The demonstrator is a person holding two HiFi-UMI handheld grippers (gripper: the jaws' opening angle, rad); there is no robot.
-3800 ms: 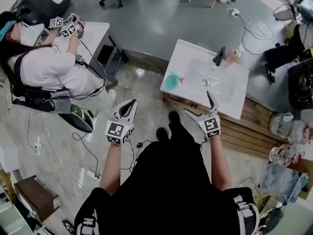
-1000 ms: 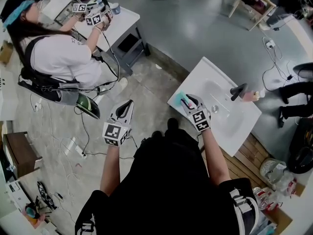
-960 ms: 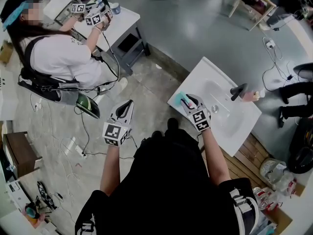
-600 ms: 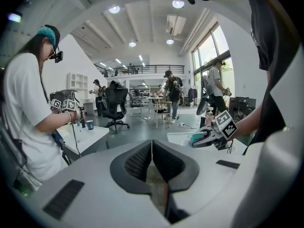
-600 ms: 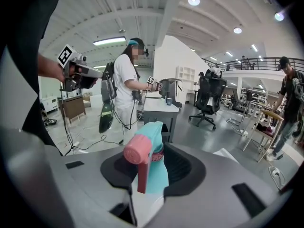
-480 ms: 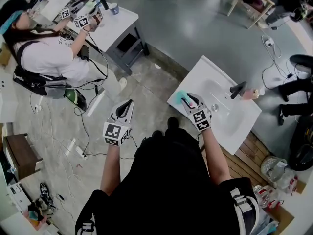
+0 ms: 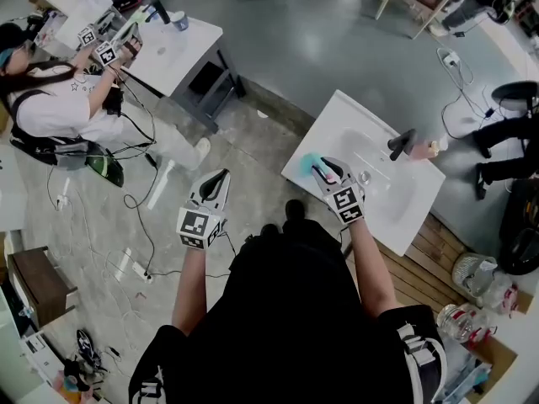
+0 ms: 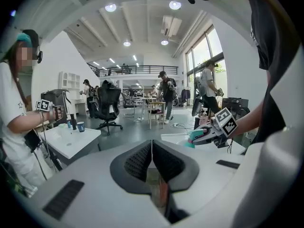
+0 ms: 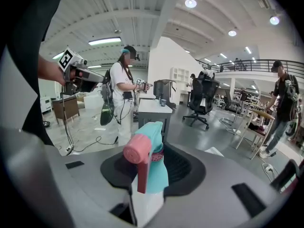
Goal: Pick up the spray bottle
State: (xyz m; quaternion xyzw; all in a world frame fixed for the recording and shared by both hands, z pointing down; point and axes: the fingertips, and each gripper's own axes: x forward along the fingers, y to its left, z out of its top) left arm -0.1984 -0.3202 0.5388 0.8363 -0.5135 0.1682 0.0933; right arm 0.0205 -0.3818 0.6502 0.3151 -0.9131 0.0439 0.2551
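The spray bottle (image 9: 151, 167) has a teal head, a pink nozzle and a white body. It stands upright between the jaws of my right gripper (image 9: 153, 171), which is shut on it. In the head view the right gripper (image 7: 323, 172) holds the spray bottle (image 7: 309, 162) over the left corner of the white sink (image 7: 383, 194). Whether the bottle is off the sink top I cannot tell. My left gripper (image 7: 219, 178) hangs over the floor to the left, shut with nothing in it; its pads (image 8: 142, 159) meet.
A black tap (image 7: 399, 144) and a small pink bottle (image 7: 421, 149) stand at the sink's far side. Wooden slats (image 7: 431, 244) lie under the sink. Another person (image 7: 59, 112) works at a white desk (image 7: 173, 53) at the far left. Cables (image 7: 135, 263) lie on the floor.
Since the earliest frame my right gripper has gone from open near the sink's front to shut on the bottle at its left corner. Over the last second neither gripper has moved.
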